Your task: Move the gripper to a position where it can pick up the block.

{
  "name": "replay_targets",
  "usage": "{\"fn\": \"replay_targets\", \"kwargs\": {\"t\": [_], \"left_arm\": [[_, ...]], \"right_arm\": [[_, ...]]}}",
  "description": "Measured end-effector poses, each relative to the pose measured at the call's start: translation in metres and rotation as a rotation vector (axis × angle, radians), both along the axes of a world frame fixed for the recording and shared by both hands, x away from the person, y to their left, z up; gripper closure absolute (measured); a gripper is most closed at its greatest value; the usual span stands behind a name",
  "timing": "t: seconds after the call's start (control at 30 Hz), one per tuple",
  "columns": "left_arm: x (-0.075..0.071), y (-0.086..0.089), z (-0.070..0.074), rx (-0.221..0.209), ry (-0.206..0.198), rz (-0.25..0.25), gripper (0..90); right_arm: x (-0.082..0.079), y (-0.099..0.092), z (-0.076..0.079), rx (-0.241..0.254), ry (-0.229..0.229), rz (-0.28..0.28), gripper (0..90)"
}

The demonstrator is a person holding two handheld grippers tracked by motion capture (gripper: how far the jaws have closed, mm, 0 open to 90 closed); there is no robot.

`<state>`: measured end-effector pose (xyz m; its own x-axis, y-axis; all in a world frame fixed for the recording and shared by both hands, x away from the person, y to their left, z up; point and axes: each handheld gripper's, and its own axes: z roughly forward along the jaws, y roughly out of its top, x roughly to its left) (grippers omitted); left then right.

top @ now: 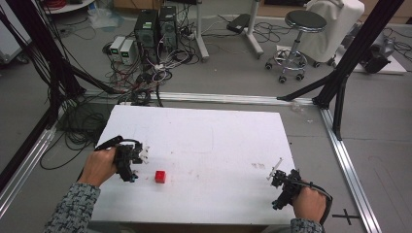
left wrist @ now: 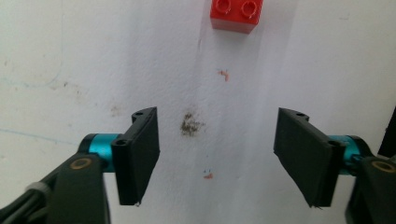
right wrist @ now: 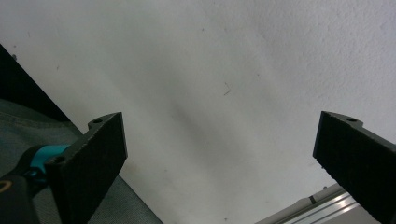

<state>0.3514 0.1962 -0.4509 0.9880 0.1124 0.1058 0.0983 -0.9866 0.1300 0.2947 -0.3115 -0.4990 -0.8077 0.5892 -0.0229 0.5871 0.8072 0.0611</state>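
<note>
high view: a small red brick (top: 160, 176) sits on the white desk (top: 209, 131), toward the near-left part, well in from both the near and left edges. the left gripper (top: 132, 162) hovers just beside it, on the side of the left edge, held in the left hand (top: 99, 167). the right gripper (top: 281, 180) rests close to the near-right corner, well apart from the brick, in the right hand (top: 309, 203).

left gripper view: the jaws stand wide apart with nothing between them; the brick (left wrist: 236, 15) lies ahead, beyond the tips and slightly off the centre line. it is hard, glossy plastic, boxy, with round studs on top. the desk surface (left wrist: 60, 51) is matt, a little grainy, marked by a dark smudge (left wrist: 190, 125) and small red flecks. likely risks: closing on an off-centre brick could nudge it aside or twist it, and smooth plastic faces may slip from flat black pads if caught by a corner.

right gripper view: the jaws are spread wide and empty over bare desk (right wrist: 224, 60) at its edge, with grey fabric (right wrist: 18, 126) below. swinging it in carelessly could knock the brick.
</note>
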Motion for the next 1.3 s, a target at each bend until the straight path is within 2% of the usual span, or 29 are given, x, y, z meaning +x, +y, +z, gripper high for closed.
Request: {"fn": "replay_targets", "kwargs": {"t": [0.07, 0.2, 0.33, 0.4, 0.47, 0.53, 0.63, 0.77, 0.8, 0.87, 0.97, 1.03, 1.1, 1.3], "left_arm": [[0.001, -0.002, -0.002, 0.004, 0.0, -0.002, 33.1], [0.002, -0.011, -0.008, 0.0, -0.01, -0.042, 32.3], [0.003, -0.019, -0.013, 0.006, -0.011, -0.06, 32.3], [0.004, -0.023, -0.015, -0.014, 0.004, -0.061, 31.7], [0.005, -0.027, -0.016, -0.048, 0.008, -0.082, 31.1], [0.005, -0.031, -0.017, -0.075, 0.014, -0.076, 28.5], [0.006, -0.037, -0.021, -0.086, 0.018, -0.093, 27.4], [0.007, -0.043, -0.03, -0.083, 0.034, -0.139, 26.5], [0.007, -0.044, -0.031, -0.081, 0.027, -0.148, 26.4], [0.007, -0.046, -0.032, -0.082, 0.029, -0.149, 26.3], [0.01, -0.05, -0.035, -0.059, 0.035, -0.166, 25.8], [0.011, -0.053, -0.039, -0.021, 0.051, -0.179, 25.9], [0.013, -0.056, -0.043, -0.004, 0.062, -0.181, 25.9], [0.015, -0.065, -0.048, 0.003, 0.078, -0.184, 26.0]], "right_arm": [[0.0, 0.0, 0.0, 0.001, 0.0, 0.001, 2.0], [0.0, 0.0, 0.0, 0.003, -0.005, 0.01, 2.0], [0.0, 0.0, 0.001, 0.006, -0.009, 0.003, 2.0], [0.001, 0.001, 0.001, 0.008, -0.007, 0.003, 2.0], [0.001, 0.001, 0.0, 0.006, -0.007, 0.003, 2.0], [0.001, 0.002, -0.001, 0.009, -0.002, 0.01, 2.0], [0.001, 0.004, -0.001, 0.01, 0.002, 0.016, 2.0], [0.001, 0.004, -0.001, 0.011, -0.005, 0.013, 2.0], [0.002, 0.003, -0.001, 0.012, -0.002, 0.015, 2.0], [0.002, 0.004, -0.001, 0.011, 0.0, 0.018, 2.0], [0.002, 0.004, -0.001, 0.015, -0.001, 0.023, 2.0], [0.002, 0.004, -0.001, 0.014, -0.001, 0.024, 2.0], [0.002, 0.005, -0.001, 0.016, 0.0, 0.021, 2.0], [0.002, 0.007, -0.003, 0.013, 0.009, 0.029, 2.0]]}}
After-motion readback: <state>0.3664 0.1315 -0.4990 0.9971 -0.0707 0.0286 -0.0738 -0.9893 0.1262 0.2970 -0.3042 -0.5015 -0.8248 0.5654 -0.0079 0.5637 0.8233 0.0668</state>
